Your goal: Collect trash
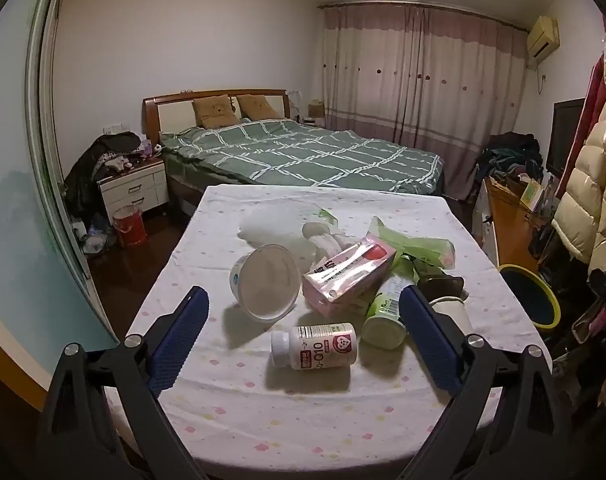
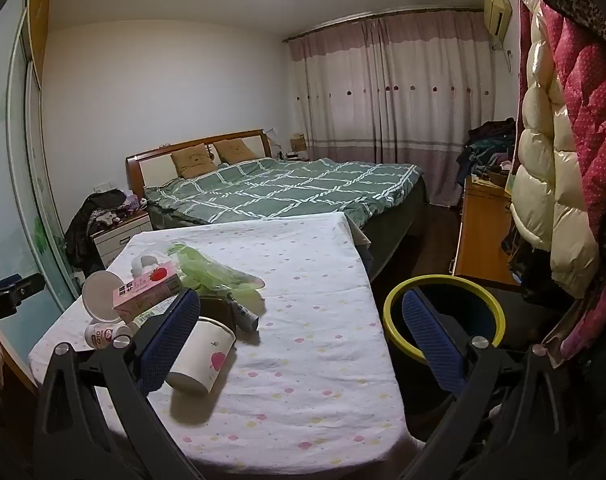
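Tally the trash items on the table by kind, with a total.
Bottles: 2, white pill bottle, green-label bottle
Cups and tubs: 2, clear tub, paper cup
Cartons: 1, pink carton
Plastic bags: 2, green bag, clear bag
Tubes: 1, dark tube
Total: 8 that I can make out; the pile may hide more.

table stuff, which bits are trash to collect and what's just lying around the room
For the job: pill bottle, clear cup, pink carton, green bottle, green bag, paper cup, bin.

Just lying about: bed, nightstand, red bucket, coats.
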{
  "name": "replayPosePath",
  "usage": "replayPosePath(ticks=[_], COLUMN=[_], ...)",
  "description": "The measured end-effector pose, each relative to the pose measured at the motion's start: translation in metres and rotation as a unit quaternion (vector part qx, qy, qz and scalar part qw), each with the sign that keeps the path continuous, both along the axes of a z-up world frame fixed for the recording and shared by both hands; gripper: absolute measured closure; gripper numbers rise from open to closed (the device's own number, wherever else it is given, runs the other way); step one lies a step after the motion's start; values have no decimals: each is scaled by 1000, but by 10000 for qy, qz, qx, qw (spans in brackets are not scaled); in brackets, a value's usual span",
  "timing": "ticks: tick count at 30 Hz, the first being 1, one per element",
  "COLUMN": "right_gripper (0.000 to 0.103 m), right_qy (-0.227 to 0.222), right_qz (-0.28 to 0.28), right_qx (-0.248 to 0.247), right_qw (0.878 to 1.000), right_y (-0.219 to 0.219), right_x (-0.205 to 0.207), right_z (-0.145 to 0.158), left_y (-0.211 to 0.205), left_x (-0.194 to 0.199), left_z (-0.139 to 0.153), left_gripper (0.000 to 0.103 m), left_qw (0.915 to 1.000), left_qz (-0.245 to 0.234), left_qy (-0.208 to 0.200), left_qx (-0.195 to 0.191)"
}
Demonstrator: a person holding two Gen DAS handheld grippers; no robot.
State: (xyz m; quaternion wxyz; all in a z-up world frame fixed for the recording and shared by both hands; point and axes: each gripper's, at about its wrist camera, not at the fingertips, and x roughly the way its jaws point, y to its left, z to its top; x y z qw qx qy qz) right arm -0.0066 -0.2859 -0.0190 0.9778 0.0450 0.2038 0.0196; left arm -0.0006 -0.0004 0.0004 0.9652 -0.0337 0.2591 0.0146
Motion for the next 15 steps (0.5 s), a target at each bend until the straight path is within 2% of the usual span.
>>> replayPosePath(ticks=[3, 15], right_gripper=[6, 6], right_qy=[31, 14], right_qz=[-6, -19], right_qx=[5, 1], right_qw=[10000, 10000], right_y=[0, 2], right_x=[1, 3], right_z=[0, -2], left_y=[-1, 0], left_x=[-1, -4], left_z=[1, 6], left_gripper=[8, 8], left_qw=[9999, 9999], left_qz=[11, 3], left_qy=[-25, -35], left_qx=[114, 120])
